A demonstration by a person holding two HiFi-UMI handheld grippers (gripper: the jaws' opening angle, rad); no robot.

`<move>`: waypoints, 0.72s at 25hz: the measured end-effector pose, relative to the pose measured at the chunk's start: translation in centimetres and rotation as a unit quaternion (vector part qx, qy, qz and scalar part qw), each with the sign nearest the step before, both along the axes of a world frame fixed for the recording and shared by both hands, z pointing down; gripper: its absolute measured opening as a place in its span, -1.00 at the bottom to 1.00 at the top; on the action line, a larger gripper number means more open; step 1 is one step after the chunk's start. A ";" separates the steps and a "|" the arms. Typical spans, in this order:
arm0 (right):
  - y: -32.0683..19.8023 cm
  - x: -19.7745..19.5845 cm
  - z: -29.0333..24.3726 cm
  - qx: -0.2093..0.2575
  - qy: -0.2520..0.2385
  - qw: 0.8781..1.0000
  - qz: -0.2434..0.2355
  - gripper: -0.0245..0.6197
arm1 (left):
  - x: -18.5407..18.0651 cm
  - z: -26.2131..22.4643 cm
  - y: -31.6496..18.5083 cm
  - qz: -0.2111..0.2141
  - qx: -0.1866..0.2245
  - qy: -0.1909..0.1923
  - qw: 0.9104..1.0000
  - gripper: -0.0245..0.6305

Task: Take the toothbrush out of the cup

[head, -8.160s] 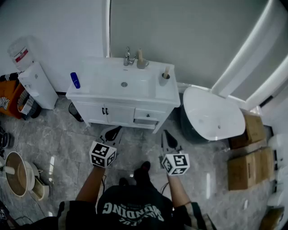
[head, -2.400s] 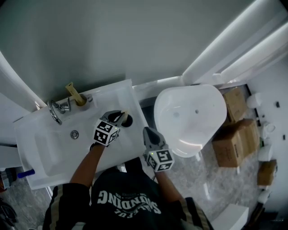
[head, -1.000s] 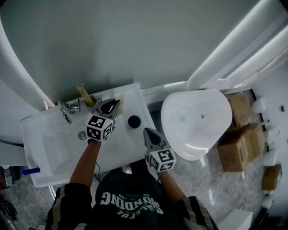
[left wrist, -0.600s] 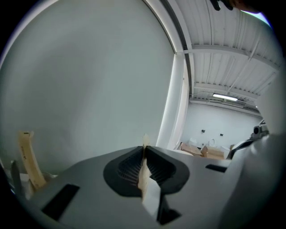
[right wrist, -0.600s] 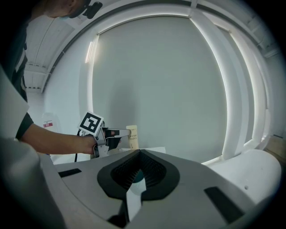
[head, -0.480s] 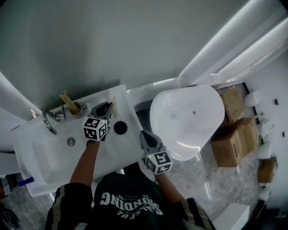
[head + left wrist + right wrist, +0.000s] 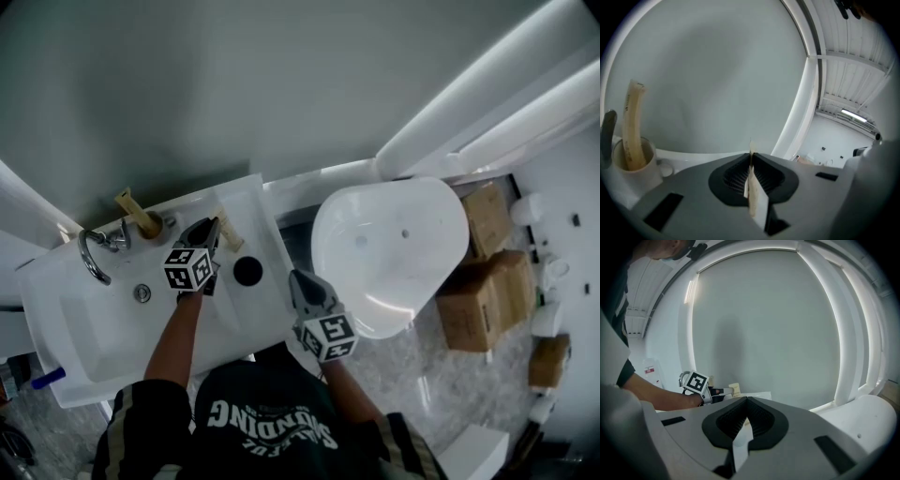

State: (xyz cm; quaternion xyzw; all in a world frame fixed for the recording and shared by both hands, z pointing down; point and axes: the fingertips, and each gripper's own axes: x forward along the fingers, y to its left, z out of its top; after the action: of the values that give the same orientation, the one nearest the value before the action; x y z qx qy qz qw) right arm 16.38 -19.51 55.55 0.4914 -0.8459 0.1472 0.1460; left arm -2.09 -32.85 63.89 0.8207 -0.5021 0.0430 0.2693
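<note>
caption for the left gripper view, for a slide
Left gripper shut on the pale toothbrush; a white mug holding a tan stick stands at far left.

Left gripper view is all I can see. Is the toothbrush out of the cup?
Observer: Yes. The head view shows the toothbrush in the left gripper, clear of the dark cup, which looks empty on the counter.
Operator: Where's my other gripper?
Observer: The right gripper hovers between the counter and the white bathtub.
Operator: Is it holding anything?
Observer: No. Its fingers are together, with nothing between them.
</note>
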 end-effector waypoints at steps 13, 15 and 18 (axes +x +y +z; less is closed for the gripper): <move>-0.6 -0.9 0.4 -0.012 0.001 1.000 -0.004 -0.93 | -5.4 8.4 2.2 -0.110 -0.117 0.132 0.978 -0.84; -0.5 -0.7 0.5 -0.012 0.001 1.000 -0.002 -0.93 | -4.9 9.7 2.7 -0.116 -0.132 0.151 0.973 -0.84; -0.4 -0.4 0.5 -0.013 0.001 1.000 0.004 -0.93 | -3.4 10.7 3.3 -0.104 -0.153 0.156 0.970 -0.84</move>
State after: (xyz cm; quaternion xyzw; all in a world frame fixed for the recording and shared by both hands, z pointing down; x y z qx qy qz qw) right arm 15.98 -19.89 56.05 0.4930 -0.8418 0.1582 0.1526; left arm -5.49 -29.57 74.57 0.7096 -0.5235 -0.0375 0.4701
